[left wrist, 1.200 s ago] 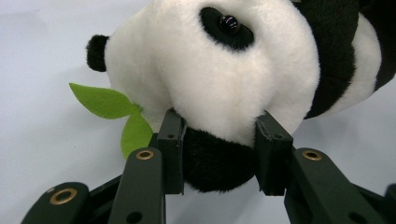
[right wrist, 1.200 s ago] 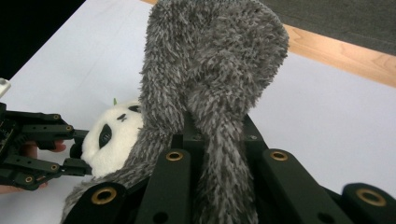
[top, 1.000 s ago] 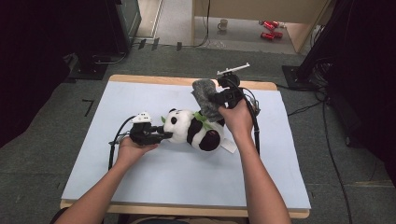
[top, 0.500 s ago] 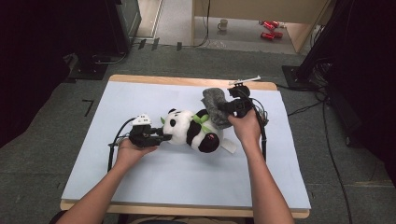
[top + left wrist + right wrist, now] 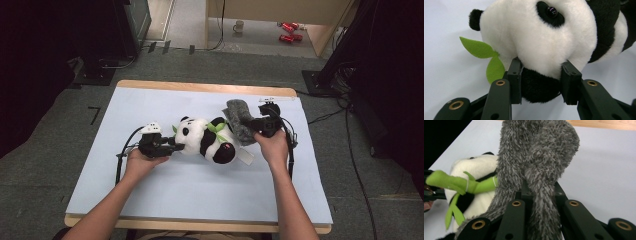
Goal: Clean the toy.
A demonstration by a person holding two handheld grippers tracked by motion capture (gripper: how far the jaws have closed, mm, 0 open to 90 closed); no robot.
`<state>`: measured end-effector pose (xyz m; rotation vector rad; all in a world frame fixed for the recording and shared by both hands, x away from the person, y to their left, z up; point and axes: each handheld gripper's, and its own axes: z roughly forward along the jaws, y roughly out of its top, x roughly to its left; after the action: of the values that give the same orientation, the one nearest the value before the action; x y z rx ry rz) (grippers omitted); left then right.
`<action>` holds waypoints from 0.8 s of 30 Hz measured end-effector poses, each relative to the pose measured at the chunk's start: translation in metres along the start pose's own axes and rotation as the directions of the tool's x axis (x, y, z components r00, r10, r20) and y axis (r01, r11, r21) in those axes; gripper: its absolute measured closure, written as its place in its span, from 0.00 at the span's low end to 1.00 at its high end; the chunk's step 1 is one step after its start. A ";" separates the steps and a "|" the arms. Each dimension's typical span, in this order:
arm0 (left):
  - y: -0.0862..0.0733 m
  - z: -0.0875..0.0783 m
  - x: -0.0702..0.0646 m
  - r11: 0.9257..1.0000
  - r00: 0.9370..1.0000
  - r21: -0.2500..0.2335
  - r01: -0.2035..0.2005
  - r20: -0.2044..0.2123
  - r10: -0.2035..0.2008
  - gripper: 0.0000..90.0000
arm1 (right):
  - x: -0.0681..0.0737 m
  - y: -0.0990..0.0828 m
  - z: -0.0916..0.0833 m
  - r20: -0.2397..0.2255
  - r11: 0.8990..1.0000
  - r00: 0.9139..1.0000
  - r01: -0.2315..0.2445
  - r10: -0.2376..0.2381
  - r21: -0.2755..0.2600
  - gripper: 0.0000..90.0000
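A black and white plush panda (image 5: 205, 140) lies on its side on the light blue mat (image 5: 175, 200). My left gripper (image 5: 172, 146) comes in from the left, shut on the panda's head. In the left gripper view the pads (image 5: 515, 75) squeeze the white muzzle and a black fur patch of the panda (image 5: 544, 37), beside a green felt leaf (image 5: 481, 50). My right gripper (image 5: 252, 125) is shut on a grey furry cloth (image 5: 239, 122) at the panda's back. The grey cloth (image 5: 536, 157) folds between my right gripper (image 5: 537, 192) jaws, above the panda (image 5: 474, 170) and its green bamboo sprig (image 5: 454, 182).
A white tag (image 5: 245, 156) lies by the panda's lower end. The mat covers a wooden table whose far edge (image 5: 200, 87) shows bare. Cables trail from both grippers. On the floor beyond stand a mug (image 5: 239, 26) and red cans (image 5: 287, 30).
My right hand has sunk toward the mat and shifted right, carrying the grey cloth down beside the panda. The left hand and the panda's head have stayed put.
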<state>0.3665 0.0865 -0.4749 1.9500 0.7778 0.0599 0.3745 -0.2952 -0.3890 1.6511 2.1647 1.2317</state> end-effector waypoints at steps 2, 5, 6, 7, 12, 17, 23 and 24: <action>0.000 0.000 0.000 1.000 1.000 -0.002 0.000 -0.001 0.000 0.67 | -0.005 -0.007 -0.002 -0.006 1.000 1.000 0.001 -0.001 -0.015 0.88; 0.000 0.000 -0.001 1.000 1.000 -0.005 0.001 -0.005 -0.001 0.66 | -0.011 -0.013 -0.003 0.010 1.000 1.000 0.002 -0.002 -0.014 0.88; 0.000 0.000 -0.001 1.000 1.000 -0.006 0.001 -0.007 -0.002 0.66 | -0.014 -0.014 -0.003 0.015 1.000 1.000 -0.005 0.005 -0.004 0.88; 0.000 0.000 -0.001 1.000 1.000 -0.006 0.001 -0.007 -0.001 0.66 | -0.017 -0.015 -0.003 0.019 1.000 1.000 -0.010 0.010 0.002 0.88; -0.001 0.000 -0.001 1.000 1.000 -0.009 0.000 -0.006 0.000 0.66 | -0.027 -0.025 0.003 0.035 0.999 0.999 -0.033 0.032 0.034 0.88; -0.001 0.000 -0.001 1.000 1.000 -0.008 -0.008 -0.005 0.008 0.66 | -0.031 -0.030 0.009 0.041 0.996 0.998 -0.055 0.052 0.065 0.88; -0.001 0.000 -0.001 1.000 1.000 -0.005 -0.013 -0.008 0.013 0.66 | -0.036 -0.033 0.008 0.050 0.995 0.996 -0.077 0.074 0.067 0.88; -0.001 0.000 -0.001 1.000 1.000 -0.005 -0.013 -0.008 0.013 0.66 | -0.037 -0.032 0.005 0.051 0.995 0.996 -0.082 0.079 0.055 0.88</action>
<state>0.3649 0.0864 -0.4757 1.9517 0.7699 0.0776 0.3675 -0.3261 -0.4267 1.7879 2.1433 1.1472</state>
